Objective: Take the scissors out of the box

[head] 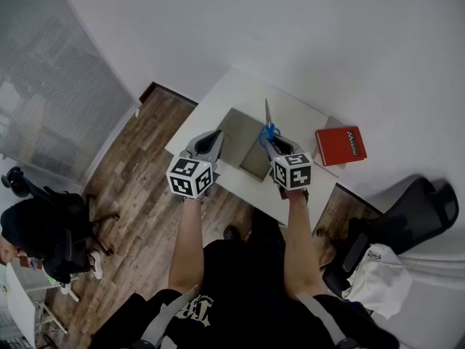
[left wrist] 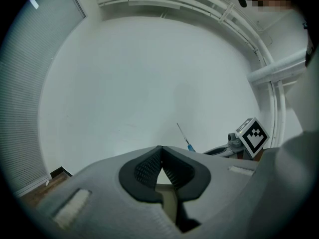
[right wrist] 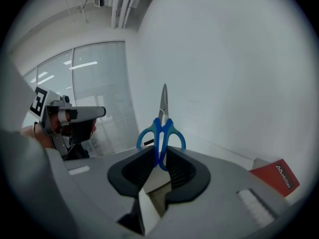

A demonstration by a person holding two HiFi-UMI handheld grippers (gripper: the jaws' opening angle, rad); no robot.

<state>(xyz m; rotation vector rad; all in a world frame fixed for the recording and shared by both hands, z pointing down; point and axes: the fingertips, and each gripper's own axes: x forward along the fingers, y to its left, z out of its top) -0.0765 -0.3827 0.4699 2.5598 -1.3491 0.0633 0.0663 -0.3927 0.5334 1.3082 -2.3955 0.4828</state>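
Tool on scissors; label perhaps "Mobiler"

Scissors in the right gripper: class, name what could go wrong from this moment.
1. The right gripper pinches the scissors only at the blue handles, blades sticking out above; they might pivot or slip and drop onto the box.
2. The bare point is exposed; a sideways swing could catch the left gripper nearby.
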